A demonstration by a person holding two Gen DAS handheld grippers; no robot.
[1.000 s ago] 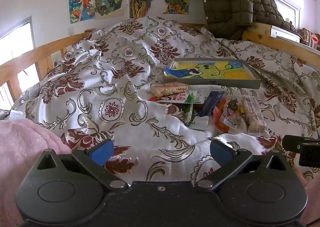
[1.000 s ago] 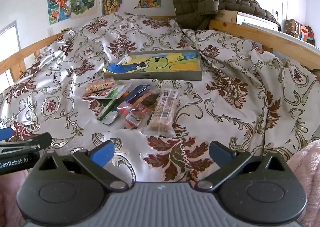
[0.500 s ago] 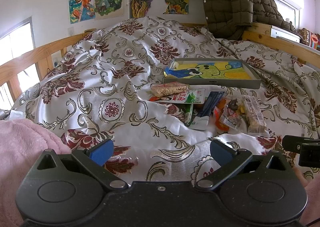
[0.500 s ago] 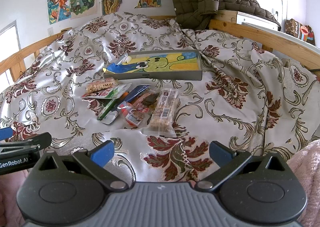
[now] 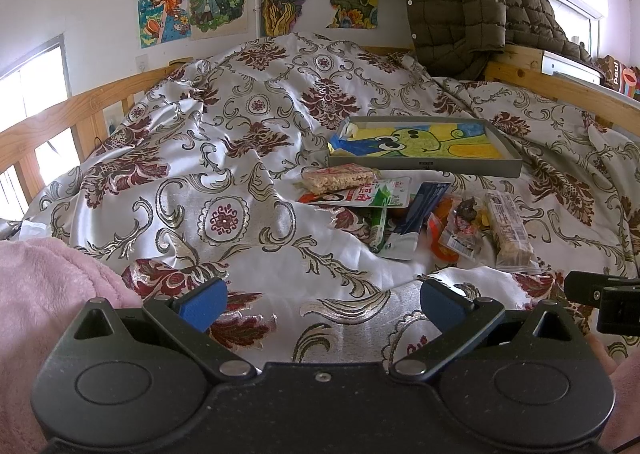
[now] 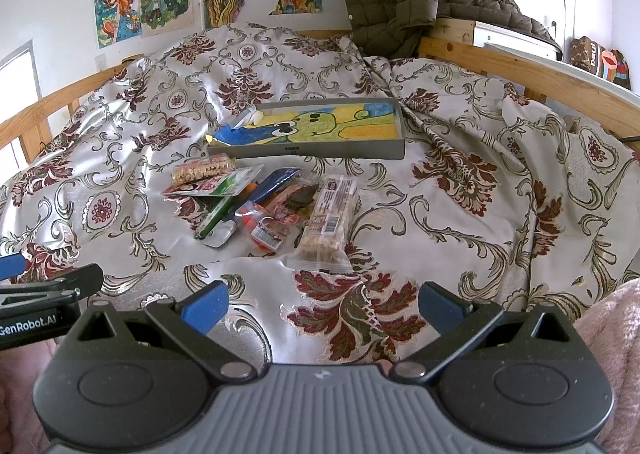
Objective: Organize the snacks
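A pile of several snack packets (image 5: 404,214) (image 6: 260,202) lies on the patterned bedspread, just in front of a shallow grey tray (image 5: 424,166) (image 6: 304,152) with a yellow and green cartoon lining. A long cereal bar (image 5: 510,230) (image 6: 330,222) lies at the pile's right. A second cereal bar (image 5: 338,178) (image 6: 202,169) lies at its far left. My left gripper (image 5: 320,300) is open and empty, well short of the pile. My right gripper (image 6: 322,302) is open and empty, just short of the long bar.
Wooden bed rails (image 5: 60,122) (image 6: 520,70) run along both sides. An olive quilted jacket (image 5: 472,2) hangs at the far end. A pink fleece sleeve (image 5: 44,294) shows at the lower left. Drawings hang on the wall (image 6: 160,2).
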